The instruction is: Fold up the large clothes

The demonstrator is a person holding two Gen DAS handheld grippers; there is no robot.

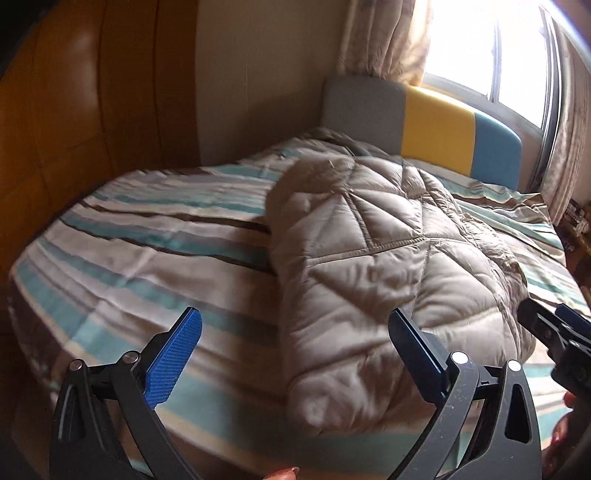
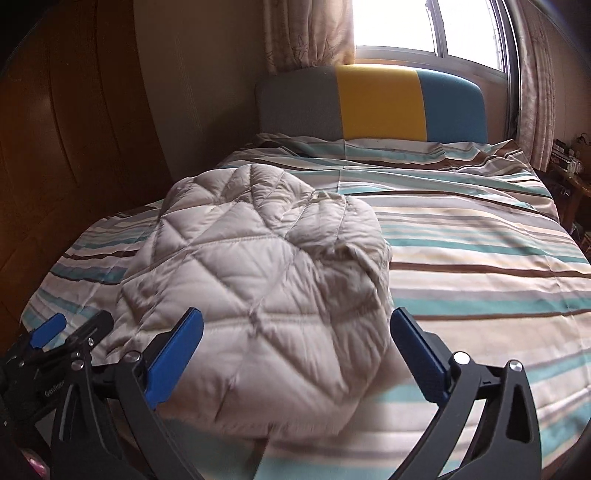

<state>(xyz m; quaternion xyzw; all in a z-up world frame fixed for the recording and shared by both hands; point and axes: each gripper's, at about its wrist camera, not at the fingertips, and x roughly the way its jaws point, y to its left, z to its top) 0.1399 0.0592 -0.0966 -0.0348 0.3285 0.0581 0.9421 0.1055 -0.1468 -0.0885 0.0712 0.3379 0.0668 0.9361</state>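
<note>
A beige quilted puffer jacket (image 1: 384, 266) lies folded into a thick bundle on the striped bed; it also shows in the right wrist view (image 2: 258, 295). My left gripper (image 1: 295, 354) is open and empty, held above the bundle's near left end. My right gripper (image 2: 295, 354) is open and empty, above the bundle's near right end. The right gripper's body shows at the right edge of the left wrist view (image 1: 554, 339). The left gripper shows at the lower left of the right wrist view (image 2: 59, 339).
The bed has a teal, brown and cream striped cover (image 2: 480, 258) and a grey, yellow and blue headboard (image 2: 380, 107). A wooden wardrobe (image 1: 74, 110) stands to the left. A curtained window (image 2: 424, 33) is behind the headboard. A cluttered side table (image 2: 572, 166) stands at the right.
</note>
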